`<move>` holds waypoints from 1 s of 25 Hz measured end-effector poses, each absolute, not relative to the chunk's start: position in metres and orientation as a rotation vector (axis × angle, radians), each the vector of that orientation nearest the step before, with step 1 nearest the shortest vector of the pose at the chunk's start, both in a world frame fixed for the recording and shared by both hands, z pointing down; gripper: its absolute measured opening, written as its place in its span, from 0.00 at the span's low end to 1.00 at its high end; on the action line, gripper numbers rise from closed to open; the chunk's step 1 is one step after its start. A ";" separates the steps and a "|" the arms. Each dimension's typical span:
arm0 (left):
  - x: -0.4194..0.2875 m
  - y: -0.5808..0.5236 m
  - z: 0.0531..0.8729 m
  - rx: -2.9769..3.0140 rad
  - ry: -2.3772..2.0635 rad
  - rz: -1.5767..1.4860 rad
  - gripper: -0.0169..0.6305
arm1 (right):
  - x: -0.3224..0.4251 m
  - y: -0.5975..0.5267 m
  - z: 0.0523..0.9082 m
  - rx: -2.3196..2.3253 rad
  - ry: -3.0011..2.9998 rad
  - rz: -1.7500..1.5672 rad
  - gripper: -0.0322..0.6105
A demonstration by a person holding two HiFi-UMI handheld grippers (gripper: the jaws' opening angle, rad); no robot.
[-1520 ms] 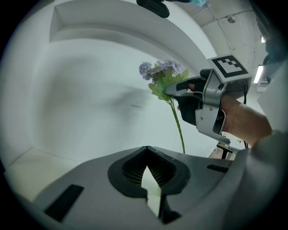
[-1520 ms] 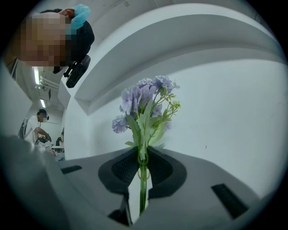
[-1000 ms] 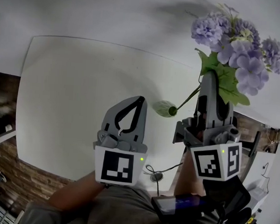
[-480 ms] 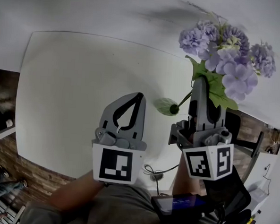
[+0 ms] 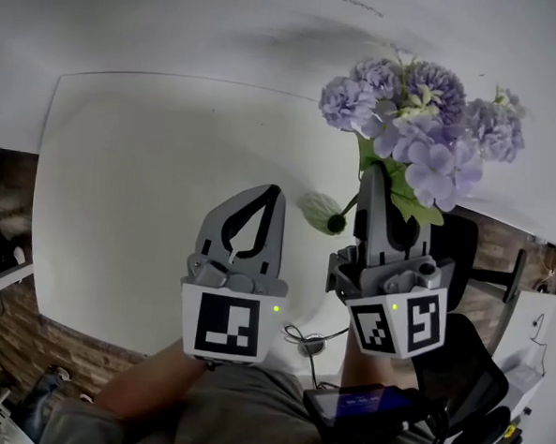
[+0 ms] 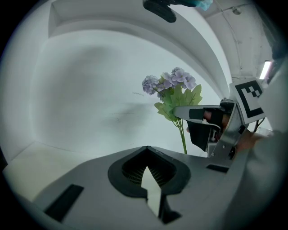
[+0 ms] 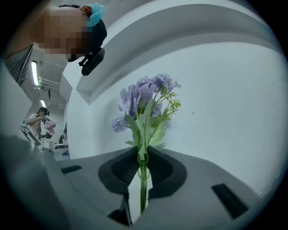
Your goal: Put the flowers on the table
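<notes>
Now | right gripper [image 7: 141, 158]: pinched tight on the green stems [image 7: 143, 188] of the flowers [image 5: 415, 131], so they cannot fall | flowers: up in the air near the far right corner of the table [image 5: 122, 160], not put down yet | left gripper [image 6: 147, 150]: closed, holding nothing, not needed.

in the head view the right gripper [image 5: 382, 187] covers most of the stems under the flowers [image 5: 415, 131], so the jaws' hold cannot be read there. in the right gripper view the stems' lower ends sink behind the gripper's body, and the far person [image 7: 39, 120] is too small to make out.
</notes>
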State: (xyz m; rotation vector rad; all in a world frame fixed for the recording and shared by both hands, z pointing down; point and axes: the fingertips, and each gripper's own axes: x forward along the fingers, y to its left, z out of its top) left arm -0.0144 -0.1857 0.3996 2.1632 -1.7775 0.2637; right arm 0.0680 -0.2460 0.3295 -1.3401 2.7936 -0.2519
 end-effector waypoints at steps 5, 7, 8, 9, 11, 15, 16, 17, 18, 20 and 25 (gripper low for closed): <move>-0.004 -0.192 0.402 2.189 -1.763 0.271 0.04 | 0.069 -0.250 0.331 -1.303 2.792 -0.195 0.13; -0.003 -0.190 0.403 2.192 -1.758 0.268 0.04 | 0.069 -0.250 0.330 -1.290 2.777 -0.190 0.13; -0.004 -0.189 0.404 2.191 -1.758 0.264 0.04 | 0.068 -0.251 0.329 -1.288 2.769 -0.190 0.13; -0.005 -0.189 0.405 2.190 -1.758 0.263 0.04 | 0.067 -0.251 0.329 -1.286 2.763 -0.191 0.13; -0.006 -0.188 0.406 2.188 -1.758 0.269 0.04 | 0.065 -0.250 0.329 -1.279 2.759 -0.194 0.13; -0.007 -0.191 0.408 2.185 -1.756 0.274 0.04 | 0.064 -0.251 0.329 -1.274 2.756 -0.193 0.13; -0.007 -0.192 0.409 2.183 -1.756 0.273 0.04 | 0.063 -0.252 0.329 -1.272 2.756 -0.191 0.13; -0.008 -0.193 0.410 2.181 -1.754 0.272 0.04 | 0.063 -0.252 0.329 -1.269 2.757 -0.187 0.13; -0.008 -0.194 0.410 2.180 -1.752 0.270 0.04 | 0.063 -0.252 0.329 -1.266 2.759 -0.184 0.13; -0.008 -0.197 0.411 2.180 -1.749 0.263 0.04 | 0.062 -0.253 0.329 -1.263 2.761 -0.177 0.13; -0.012 -0.200 0.408 2.186 -1.742 0.269 0.04 | 0.062 -0.253 0.328 -1.276 2.756 -0.173 0.14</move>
